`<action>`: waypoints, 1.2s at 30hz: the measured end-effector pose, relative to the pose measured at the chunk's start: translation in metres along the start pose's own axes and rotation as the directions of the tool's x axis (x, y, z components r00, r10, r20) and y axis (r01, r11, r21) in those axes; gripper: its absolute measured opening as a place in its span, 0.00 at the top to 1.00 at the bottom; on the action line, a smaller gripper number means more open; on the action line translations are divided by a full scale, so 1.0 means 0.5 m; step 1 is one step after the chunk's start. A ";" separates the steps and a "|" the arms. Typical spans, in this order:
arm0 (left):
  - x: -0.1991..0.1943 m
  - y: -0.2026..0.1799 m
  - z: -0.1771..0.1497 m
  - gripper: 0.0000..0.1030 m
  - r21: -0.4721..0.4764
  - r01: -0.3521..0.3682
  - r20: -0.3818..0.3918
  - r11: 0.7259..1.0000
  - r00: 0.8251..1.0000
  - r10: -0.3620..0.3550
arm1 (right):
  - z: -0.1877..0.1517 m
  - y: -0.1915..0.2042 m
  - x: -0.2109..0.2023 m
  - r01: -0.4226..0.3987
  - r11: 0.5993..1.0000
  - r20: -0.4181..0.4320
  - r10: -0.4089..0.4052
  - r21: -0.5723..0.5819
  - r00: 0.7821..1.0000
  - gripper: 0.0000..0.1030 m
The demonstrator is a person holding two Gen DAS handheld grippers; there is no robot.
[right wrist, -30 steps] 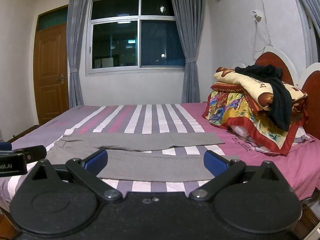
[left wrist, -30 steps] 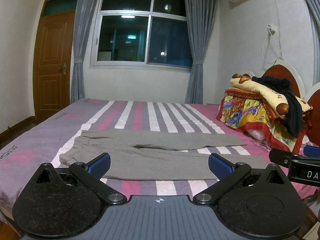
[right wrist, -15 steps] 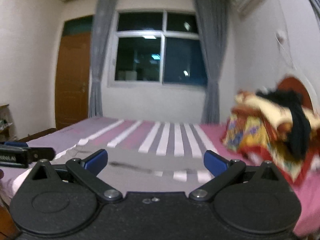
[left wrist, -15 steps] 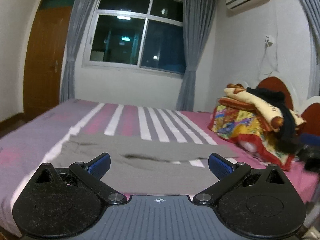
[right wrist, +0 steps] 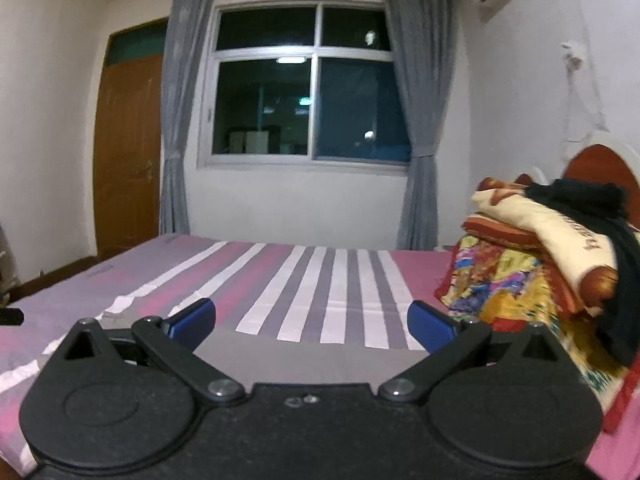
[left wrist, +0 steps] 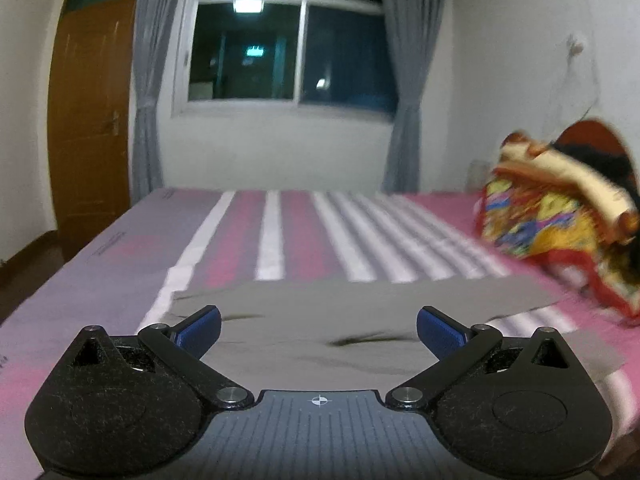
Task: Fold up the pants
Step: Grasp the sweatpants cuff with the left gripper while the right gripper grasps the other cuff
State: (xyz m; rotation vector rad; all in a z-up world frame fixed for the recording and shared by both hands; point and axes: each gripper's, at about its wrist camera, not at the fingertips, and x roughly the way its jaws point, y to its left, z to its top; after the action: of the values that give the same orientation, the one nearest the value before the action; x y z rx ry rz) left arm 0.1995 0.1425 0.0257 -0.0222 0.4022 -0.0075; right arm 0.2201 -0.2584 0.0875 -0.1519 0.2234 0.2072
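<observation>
Grey pants [left wrist: 320, 320] lie flat across the near side of the striped bed [left wrist: 280, 232], legs running to the right. My left gripper [left wrist: 319, 328] hovers low over the pants' middle, open, nothing between its blue pads [left wrist: 200, 326]. In the right wrist view only a grey strip of the pants [right wrist: 312, 360] shows between the fingers. My right gripper [right wrist: 312, 322] is open too, low above that strip and holding nothing. Whether either gripper touches the cloth is hidden.
A pile of colourful bedding [right wrist: 532, 276] with a black garment [right wrist: 600, 216] on top sits at the right by the red headboard [right wrist: 600, 168]. Behind the bed are a curtained window [right wrist: 308, 104] and a wooden door [right wrist: 128, 152].
Both grippers have moved forward and down toward the bed, so the pants now fill the space between the fingers. The other gripper has dropped out of each view. Jaws stayed open.
</observation>
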 end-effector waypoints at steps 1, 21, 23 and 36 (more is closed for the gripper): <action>0.039 0.023 0.004 0.00 0.017 -0.026 -0.021 1.000 0.999 0.027 | 0.003 0.000 0.033 -0.001 1.000 -0.001 0.001 -0.017 1.000 0.00; 0.790 0.399 -0.003 0.26 0.035 -0.013 -0.377 0.999 0.926 0.025 | -0.142 0.059 0.851 -0.406 0.901 -0.358 0.333 -0.151 0.872 0.05; 0.822 0.397 -0.021 0.26 0.047 0.011 -0.408 0.999 0.913 0.009 | -0.172 0.065 0.892 -0.432 0.891 -0.398 0.350 -0.137 0.848 0.06; 0.842 0.468 -0.023 0.22 0.026 0.100 -0.407 0.995 0.910 -0.081 | -0.215 0.056 1.007 -0.562 0.810 -0.585 0.377 -0.168 0.718 0.34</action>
State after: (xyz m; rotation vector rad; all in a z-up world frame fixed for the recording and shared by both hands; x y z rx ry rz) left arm 0.5831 0.3715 -0.1552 0.0066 0.8179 -0.1148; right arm 0.6725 -0.1560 -0.1377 -0.4992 0.7902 0.7347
